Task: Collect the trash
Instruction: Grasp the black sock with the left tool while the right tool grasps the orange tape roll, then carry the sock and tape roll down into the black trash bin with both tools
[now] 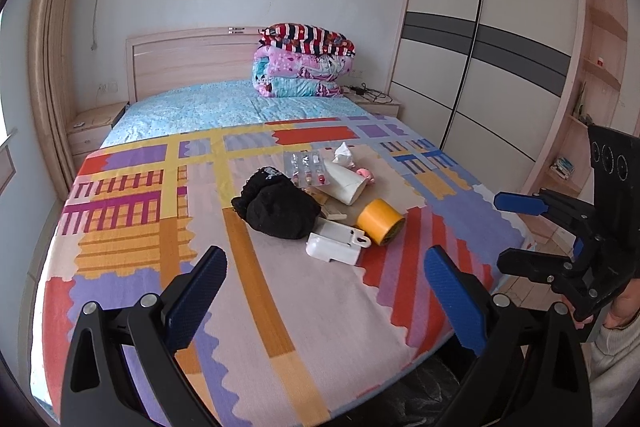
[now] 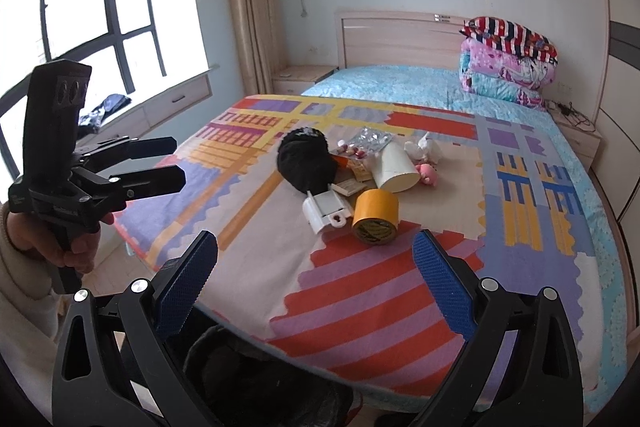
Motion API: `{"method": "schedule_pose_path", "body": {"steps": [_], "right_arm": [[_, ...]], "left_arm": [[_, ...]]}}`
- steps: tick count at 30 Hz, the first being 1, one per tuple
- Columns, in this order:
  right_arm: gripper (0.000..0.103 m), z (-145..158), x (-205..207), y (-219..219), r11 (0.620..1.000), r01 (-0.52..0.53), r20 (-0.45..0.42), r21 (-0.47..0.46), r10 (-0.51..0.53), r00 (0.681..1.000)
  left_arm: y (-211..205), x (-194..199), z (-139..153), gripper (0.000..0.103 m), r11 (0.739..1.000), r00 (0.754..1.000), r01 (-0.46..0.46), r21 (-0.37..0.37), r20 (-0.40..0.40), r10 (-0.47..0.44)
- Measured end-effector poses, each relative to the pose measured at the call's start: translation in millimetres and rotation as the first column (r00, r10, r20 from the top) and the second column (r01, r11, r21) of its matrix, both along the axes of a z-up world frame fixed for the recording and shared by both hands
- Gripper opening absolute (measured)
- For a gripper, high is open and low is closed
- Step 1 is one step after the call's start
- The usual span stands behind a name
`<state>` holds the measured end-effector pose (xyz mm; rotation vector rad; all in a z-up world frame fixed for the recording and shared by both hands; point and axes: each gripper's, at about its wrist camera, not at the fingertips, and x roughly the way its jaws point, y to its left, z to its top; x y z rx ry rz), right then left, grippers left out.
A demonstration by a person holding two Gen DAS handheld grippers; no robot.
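Item group: clutter on the bed (image 1: 280,307) under a multicoloured patchwork cover, located by the yellow tape roll (image 1: 380,221). The tape roll lies on its side, its hollow axis pointing toward the foot edge. Just beside it, on its window side, lies a white plastic case (image 1: 334,247), touching or nearly so. Behind the tape roll lies a tipped white paper cup (image 1: 345,184), long axis slanting across the bed, open mouth toward the foot edge. Beyond the cup sits a crumpled white tissue (image 1: 344,155); next to it lies a silver blister pack of pills (image 1: 306,167). A black knitted cap (image 1: 278,209) is heaped on the window side of the tape roll. A small pink toy (image 1: 366,174) sits close beside the cup. A bin lined with a black bag (image 2: 256,379) stands below the foot edge, nearer than the tape roll. Left gripper (image 1: 324,295): released, jaws wide, empty. Right gripper (image 2: 316,285): likewise spread and empty. Step judged: approach, nothing collected. Next move calls for reaching past the tape roll, probably to the tissue or cup, then closing gently.
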<state>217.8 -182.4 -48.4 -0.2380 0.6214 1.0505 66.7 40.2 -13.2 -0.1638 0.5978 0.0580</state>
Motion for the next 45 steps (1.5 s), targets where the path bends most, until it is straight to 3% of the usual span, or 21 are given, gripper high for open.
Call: {"method": "schedule_pose_path", "body": {"steps": [5, 15, 23, 25, 30, 32, 34, 37, 45], "right_arm": [[0.098, -15, 26, 17, 1.000, 0.022, -0.021, -0.020, -0.022, 1.000], [0.084, -48, 67, 46, 0.997, 0.044, -0.089, -0.056, -0.048, 0.995], [0.068, -70, 86, 61, 0.996, 0.055, -0.138, -0.076, -0.065, 0.988], [0.067, -74, 88, 63, 0.995, 0.055, -0.148, -0.081, -0.067, 0.987], [0.065, -82, 91, 67, 0.994, 0.060, -0.151, -0.096, -0.074, 0.986], [0.056, -84, 92, 68, 0.993, 0.062, -0.157, -0.098, -0.077, 0.985], [0.050, -88, 93, 69, 0.993, 0.066, -0.168, -0.101, -0.082, 0.982], [0.048, -89, 94, 68, 0.993, 0.070, -0.177, -0.096, -0.086, 0.980], [0.047, -80, 88, 64, 0.994, 0.076, -0.159, -0.085, -0.089, 0.983]], "left_arm": [[22, 27, -14, 0.095, 0.999, 1.000, -0.018, -0.048, -0.016, 0.017], [62, 84, -44, 0.095, 0.984, 0.994, -0.062, -0.170, -0.098, 0.045], [77, 116, -66, 0.092, 0.971, 0.989, -0.085, -0.225, -0.140, 0.054], [79, 121, -72, 0.082, 0.967, 0.986, -0.098, -0.236, -0.154, 0.062], [84, 131, -83, 0.072, 0.950, 0.984, -0.113, -0.289, -0.168, 0.066], [84, 133, -87, 0.069, 0.945, 0.984, -0.106, -0.310, -0.169, 0.055], [83, 136, -89, 0.049, 0.946, 0.984, -0.100, -0.310, -0.169, 0.049], [83, 134, -89, 0.033, 0.945, 0.986, -0.104, -0.310, -0.157, 0.056], [82, 119, -77, 0.027, 0.949, 0.991, -0.097, -0.300, -0.120, 0.063]]}}
